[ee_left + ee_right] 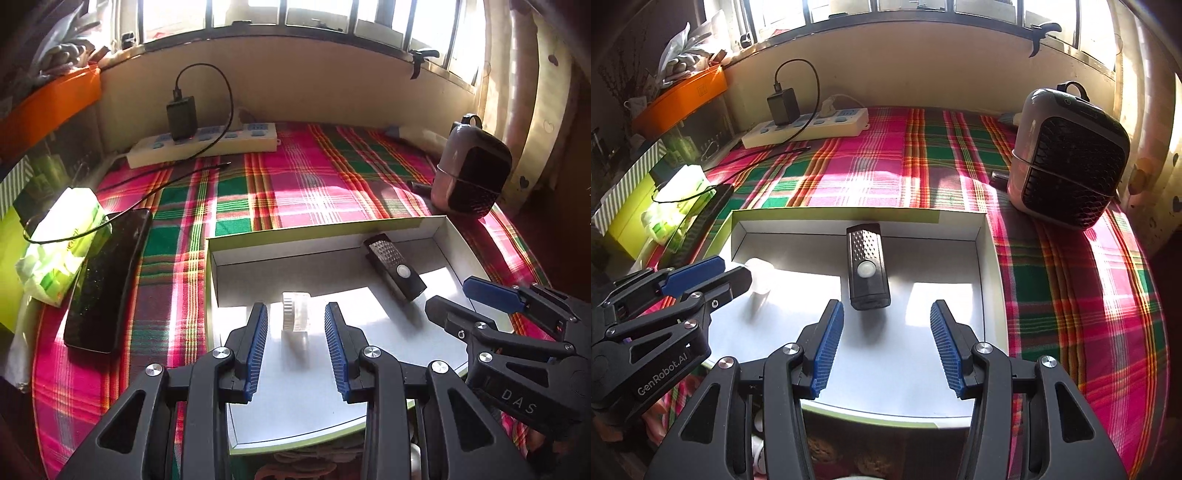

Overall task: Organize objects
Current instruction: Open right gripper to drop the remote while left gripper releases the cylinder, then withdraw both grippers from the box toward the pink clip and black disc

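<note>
A shallow white box (369, 387) (798, 229) lies on the plaid cloth. In it stand a small white ridged cap (296, 314) (759, 280) and a black device with a round button (395, 269) (867, 266). My left gripper (295, 347) is open, its blue pads either side of the cap and just short of it; it also shows in the right wrist view (713, 273). My right gripper (886, 343) is open and empty just short of the black device; it also shows in the left wrist view (465, 299).
A black phone (107, 280) and a green tissue pack (62, 243) lie left of the box. A power strip (207, 142) with a charger and cable sits at the back. A small fan heater (1067, 158) stands at the right. An orange tray (679, 96) is far left.
</note>
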`<state>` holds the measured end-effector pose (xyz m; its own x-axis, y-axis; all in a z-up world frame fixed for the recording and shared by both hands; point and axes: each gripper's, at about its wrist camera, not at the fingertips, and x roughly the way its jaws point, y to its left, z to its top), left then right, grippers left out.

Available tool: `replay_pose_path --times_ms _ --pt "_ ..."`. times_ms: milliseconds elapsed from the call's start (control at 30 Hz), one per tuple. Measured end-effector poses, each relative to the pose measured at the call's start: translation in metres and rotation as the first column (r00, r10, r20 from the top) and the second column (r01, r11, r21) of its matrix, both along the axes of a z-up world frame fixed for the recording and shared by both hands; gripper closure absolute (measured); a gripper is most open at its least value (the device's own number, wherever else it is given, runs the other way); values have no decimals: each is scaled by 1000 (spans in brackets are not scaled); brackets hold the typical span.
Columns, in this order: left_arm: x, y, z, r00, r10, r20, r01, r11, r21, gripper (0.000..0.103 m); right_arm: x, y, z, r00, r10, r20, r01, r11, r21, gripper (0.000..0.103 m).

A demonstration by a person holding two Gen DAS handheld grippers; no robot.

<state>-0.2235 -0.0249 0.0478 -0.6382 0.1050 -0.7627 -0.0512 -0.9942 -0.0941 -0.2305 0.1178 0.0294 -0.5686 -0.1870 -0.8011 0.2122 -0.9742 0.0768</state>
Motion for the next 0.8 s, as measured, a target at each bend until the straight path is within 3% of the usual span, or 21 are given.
replay_pose_path --times_ms 400,800 --pt "49 -7 4 999 -6 -48 7 1000 19 73 39 11 7 999 3 -45 -3 1000 -19 53" --pt "102 -4 0 991 -107 -75 111 992 59 72 86 20 5 996 12 -94 -14 1000 -22 53"
